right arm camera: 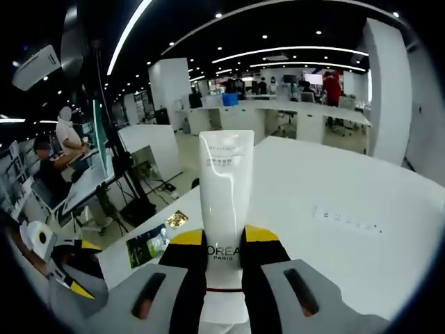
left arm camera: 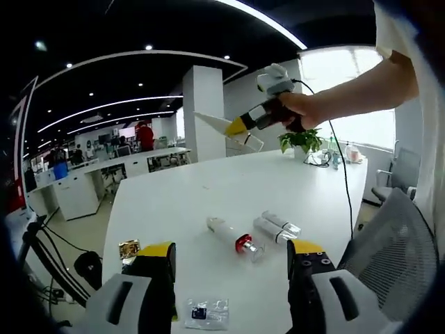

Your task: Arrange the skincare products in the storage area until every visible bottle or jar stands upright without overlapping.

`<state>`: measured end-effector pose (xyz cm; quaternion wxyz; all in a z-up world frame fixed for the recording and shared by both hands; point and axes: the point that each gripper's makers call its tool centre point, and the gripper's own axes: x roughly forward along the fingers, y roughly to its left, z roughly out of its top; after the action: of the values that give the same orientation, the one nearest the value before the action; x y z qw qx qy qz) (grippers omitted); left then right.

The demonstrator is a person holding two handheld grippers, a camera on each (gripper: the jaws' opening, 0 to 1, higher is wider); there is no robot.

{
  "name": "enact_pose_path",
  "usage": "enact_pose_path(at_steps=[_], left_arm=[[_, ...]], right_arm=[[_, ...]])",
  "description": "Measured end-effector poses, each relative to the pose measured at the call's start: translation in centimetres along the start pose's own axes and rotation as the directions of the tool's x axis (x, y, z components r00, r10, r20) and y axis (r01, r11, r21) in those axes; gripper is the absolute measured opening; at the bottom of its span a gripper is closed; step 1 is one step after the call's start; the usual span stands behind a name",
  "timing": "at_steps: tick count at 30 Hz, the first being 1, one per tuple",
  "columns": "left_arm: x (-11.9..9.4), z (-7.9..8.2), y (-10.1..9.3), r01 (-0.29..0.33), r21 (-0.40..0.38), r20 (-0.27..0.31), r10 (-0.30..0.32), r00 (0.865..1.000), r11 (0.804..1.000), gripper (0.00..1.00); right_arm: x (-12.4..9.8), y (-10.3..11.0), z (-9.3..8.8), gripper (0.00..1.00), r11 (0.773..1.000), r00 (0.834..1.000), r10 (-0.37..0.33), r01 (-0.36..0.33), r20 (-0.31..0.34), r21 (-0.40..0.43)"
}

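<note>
Right gripper [right arm camera: 224, 254] clamps white tube [right arm camera: 225, 191], raised above table [right arm camera: 361, 229]; left gripper [left arm camera: 233, 268] jaws wide apart, empty, over lying bottles [left arm camera: 236, 238]

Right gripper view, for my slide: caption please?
Right gripper clamps a white squeeze tube upright above the white table.

White tube [right arm camera: 225, 202]: "L'OREAL PARIS" partly readable; smaller print illegible.
</note>
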<state>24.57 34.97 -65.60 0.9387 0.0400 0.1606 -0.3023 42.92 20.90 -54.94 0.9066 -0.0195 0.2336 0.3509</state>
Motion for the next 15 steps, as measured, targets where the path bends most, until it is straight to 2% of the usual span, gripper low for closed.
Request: enact_pose_path(at_steps=[2,8,11,14,15], left_arm=[[0.0,-0.1,-0.1,0.001,0.002,-0.002,-0.001,1.000,1.000,0.67],[0.0,-0.1,-0.6,0.023,0.005,-0.007,-0.022,1.000,1.000,0.67],[-0.3,1.2,-1.1,0.056,-0.045,0.056,-0.053,0.997,0.997,0.67],[-0.5,1.3,-0.8,0.063,-0.088,0.058,-0.058,0.997,0.994,0.67],[-0.6,1.6,-0.9,0.077,-0.128,0.077,-0.067,0.995,0.989,0.67]], right_arm=[[-0.7,0.8,0.2,0.15,0.999,0.999,0.013,-0.014,0.041,0.037],[-2.6,2.7,-0.5,0.16,0.997,0.995,0.018,-0.025,0.096,0.074],[-3.3,3.8,-1.1,0.16,0.996,0.993,0.022,-0.032,0.116,0.087],[-4.2,5.2,-2.0,0.16,0.994,0.991,0.032,-0.044,0.128,0.096],[-4.4,5.5,-2.4,0.16,0.993,0.990,0.038,-0.052,0.134,0.106]])
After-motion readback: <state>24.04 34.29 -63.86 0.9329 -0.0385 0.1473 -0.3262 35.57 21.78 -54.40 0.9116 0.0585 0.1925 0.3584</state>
